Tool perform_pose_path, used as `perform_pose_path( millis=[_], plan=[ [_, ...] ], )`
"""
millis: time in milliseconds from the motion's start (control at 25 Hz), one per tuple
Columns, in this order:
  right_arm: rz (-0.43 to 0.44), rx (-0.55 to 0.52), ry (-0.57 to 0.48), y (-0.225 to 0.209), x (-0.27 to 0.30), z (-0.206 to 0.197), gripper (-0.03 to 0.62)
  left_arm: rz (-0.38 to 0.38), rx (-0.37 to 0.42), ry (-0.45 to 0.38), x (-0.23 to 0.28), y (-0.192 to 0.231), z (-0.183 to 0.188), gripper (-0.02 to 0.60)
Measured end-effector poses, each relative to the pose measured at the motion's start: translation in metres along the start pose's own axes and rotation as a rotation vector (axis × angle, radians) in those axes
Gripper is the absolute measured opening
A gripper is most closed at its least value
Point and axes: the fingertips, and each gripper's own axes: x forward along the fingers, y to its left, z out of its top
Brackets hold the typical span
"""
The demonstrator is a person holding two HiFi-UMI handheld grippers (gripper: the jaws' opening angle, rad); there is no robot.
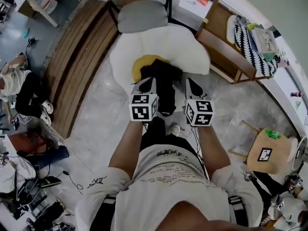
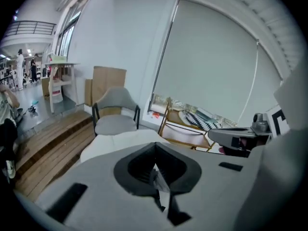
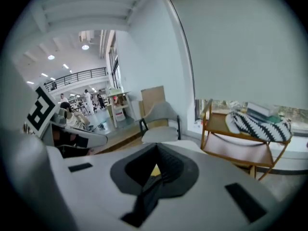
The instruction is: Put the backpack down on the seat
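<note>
A black backpack (image 1: pixel 163 83) hangs between my two grippers, just above the near edge of a white egg-shaped seat (image 1: pixel 159 42) with a yellow centre (image 1: pixel 142 61). My left gripper (image 1: pixel 147 84) is shut on a strap at the bag's left side. In the left gripper view the jaws (image 2: pixel 155 165) pinch a thin strap (image 2: pixel 161 184). My right gripper (image 1: pixel 192 86) is shut on the bag's right side. A black strap (image 3: pixel 147 196) runs out of its jaws (image 3: pixel 156 165). The bag's lower part is hidden behind the grippers.
A grey chair (image 1: pixel 142 14) stands behind the seat. A wooden rack (image 1: pixel 226 52) with a striped cushion is to the right, a wooden platform (image 1: pixel 82 52) to the left. A small wooden stool (image 1: pixel 269 150) stands near right. A person (image 1: pixel 24 93) sits at far left.
</note>
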Motion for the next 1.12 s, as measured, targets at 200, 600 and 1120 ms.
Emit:
perform_pose_path(
  millis=[200, 600, 1120],
  plan=[
    [0.034, -0.037, -0.19, 0.02, -0.062, 0.082, 0.026, 0.002, 0.047, -0.143, -0.06, -0.044, 0.065, 0.021],
    [0.067, -0.129, -0.464, 0.028, -0.153, 0.188, 0.026, 0.074, 0.205, -0.459, -0.154, -0.097, 0.168, 0.021],
    [0.034, -0.117, -0.531, -0.006, -0.186, 0.215, 0.026, 0.112, 0.244, -0.544, -0.177, -0.118, 0.2, 0.021]
  ],
)
